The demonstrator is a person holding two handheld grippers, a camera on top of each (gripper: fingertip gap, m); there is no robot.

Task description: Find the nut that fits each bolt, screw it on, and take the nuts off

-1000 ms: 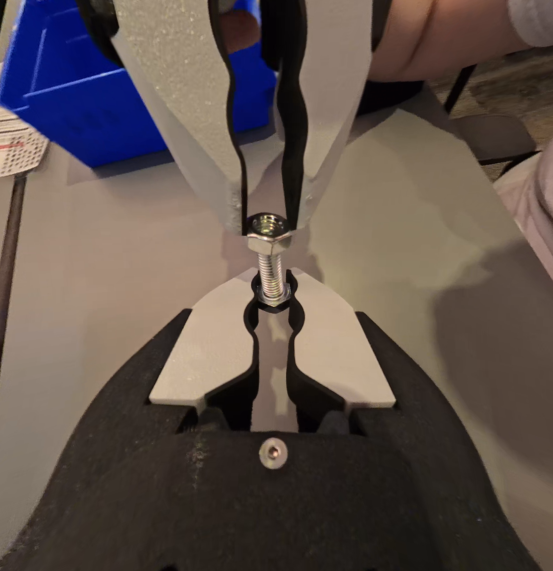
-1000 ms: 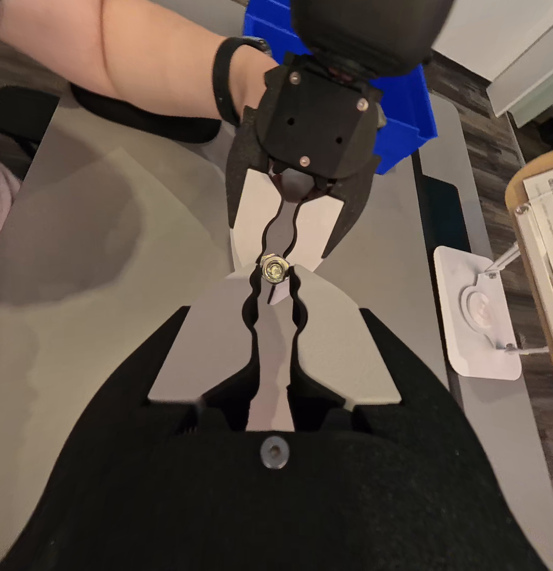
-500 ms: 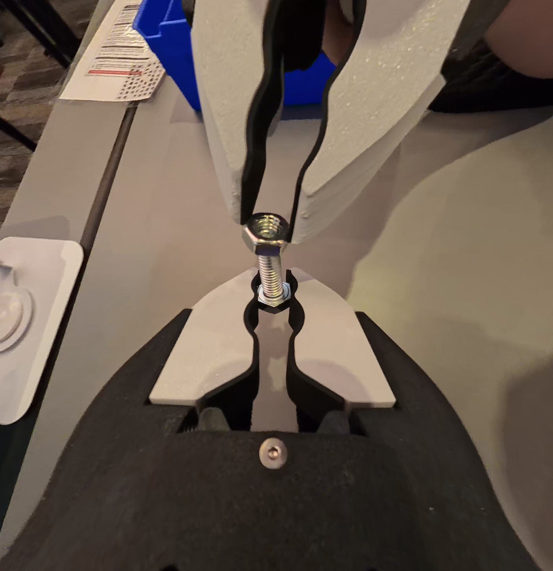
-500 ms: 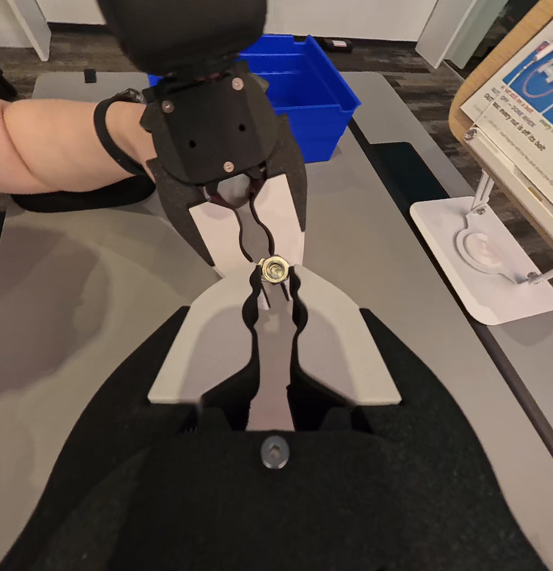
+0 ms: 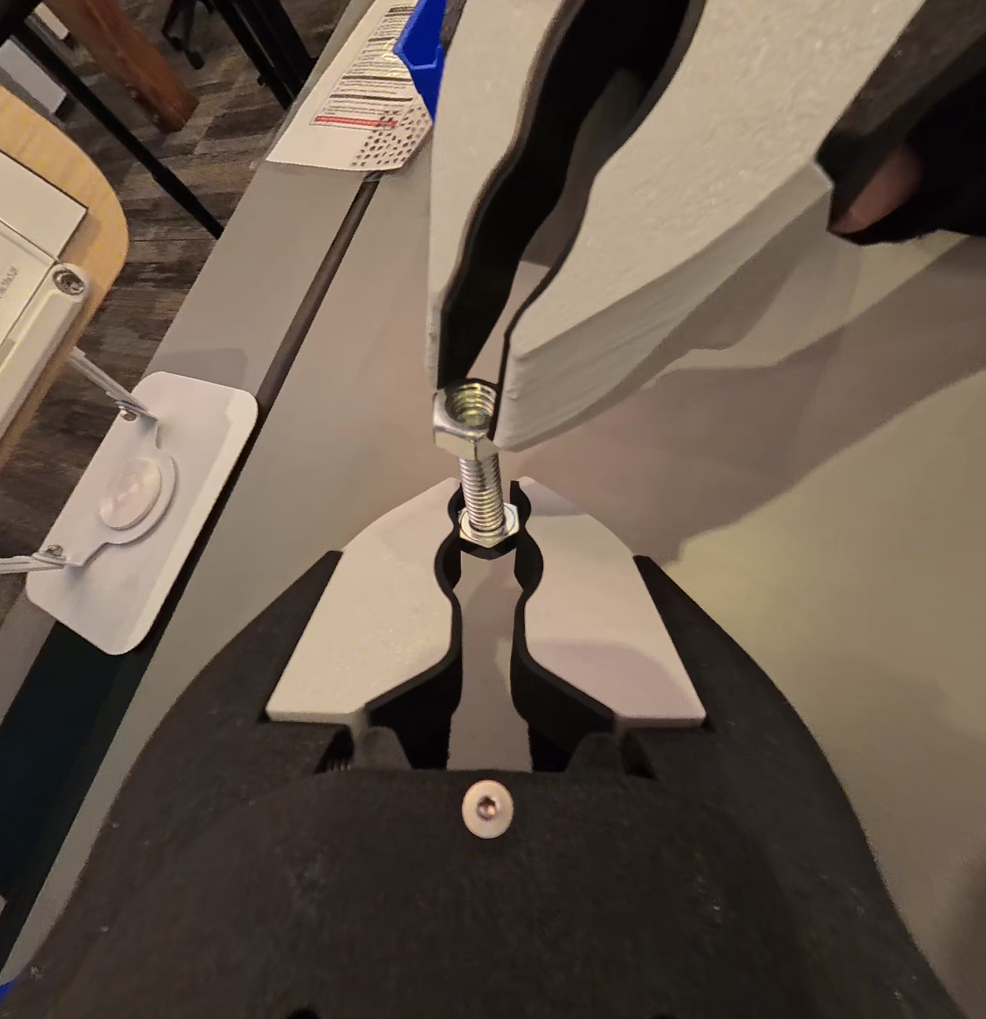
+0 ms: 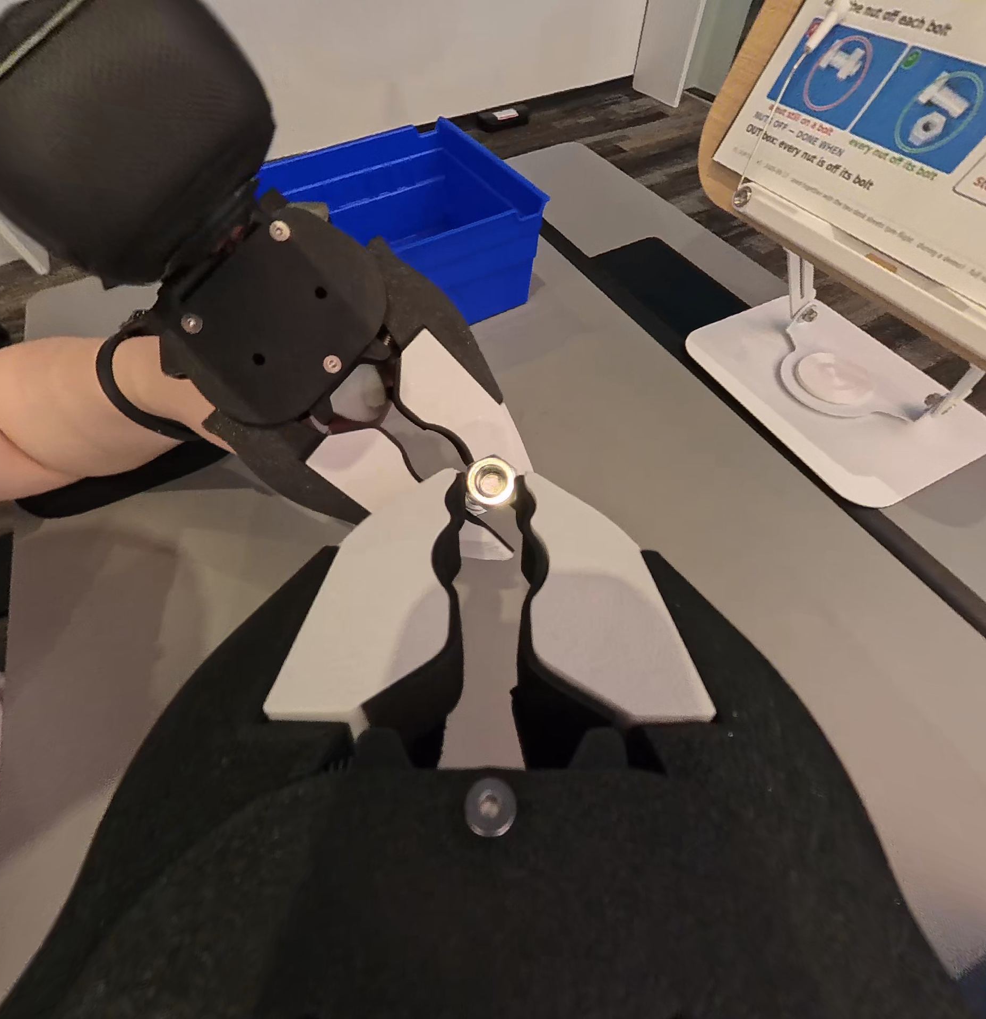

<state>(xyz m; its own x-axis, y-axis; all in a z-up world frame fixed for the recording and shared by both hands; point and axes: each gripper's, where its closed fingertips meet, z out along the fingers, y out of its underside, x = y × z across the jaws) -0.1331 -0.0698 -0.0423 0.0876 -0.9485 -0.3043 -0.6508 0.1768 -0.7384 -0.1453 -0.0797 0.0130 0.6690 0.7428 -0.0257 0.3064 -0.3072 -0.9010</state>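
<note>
The bolt (image 5: 480, 499) hangs in mid-air above the counter (image 5: 810, 606), head pinched in the left tool (image 5: 486, 524). The right tool (image 5: 471, 402) clamps the nut (image 5: 462, 422) at the thread's far end, so one side can turn against the other.

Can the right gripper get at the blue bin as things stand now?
Probably not freely: the right gripper is shut on the nut, threaded on the bolt that the left gripper clamps. The blue bin itself stands unobstructed beyond.
</note>
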